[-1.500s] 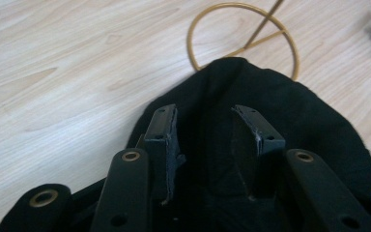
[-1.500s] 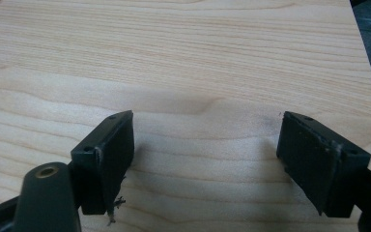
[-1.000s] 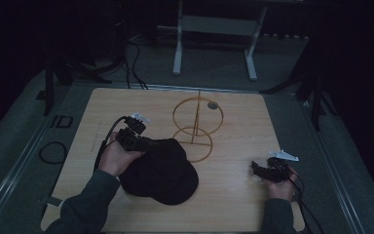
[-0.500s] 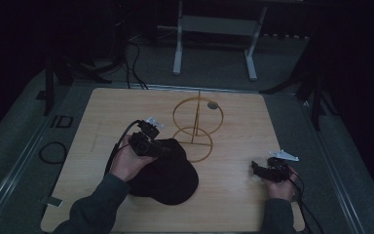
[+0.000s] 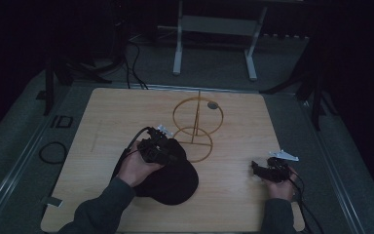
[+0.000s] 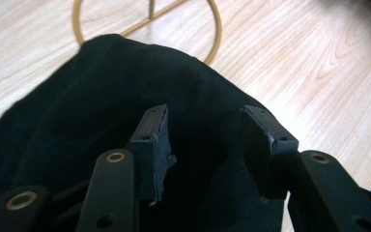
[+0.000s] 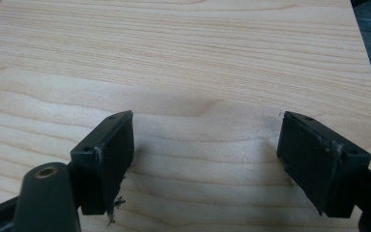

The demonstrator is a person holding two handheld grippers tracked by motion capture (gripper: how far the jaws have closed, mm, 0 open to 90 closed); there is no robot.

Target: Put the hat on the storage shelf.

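Observation:
A black cap (image 5: 171, 179) lies on the wooden table (image 5: 112, 112), near the front and left of centre. Its far edge touches the base ring of a gold wire stand (image 5: 194, 127), which has an upright ring and a small grey disc (image 5: 212, 105) at the top. My left gripper (image 5: 167, 152) is over the cap's far part. In the left gripper view the gripper (image 6: 205, 133) is open, its jaws astride the black cap (image 6: 92, 106), with the stand's ring (image 6: 216, 36) just beyond. My right gripper (image 5: 257, 168) rests at the front right, open (image 7: 205, 145) over bare wood.
The table's right edge (image 7: 362, 58) is close to my right gripper. Cables (image 5: 52, 152) lie on the grey floor to the left. A white metal frame (image 5: 214, 29) stands behind the table, and dark stand legs (image 5: 314, 97) are at the back right.
My left hand and gripper have slid right along the cap toward the gold stand. The right gripper has stayed where it was.

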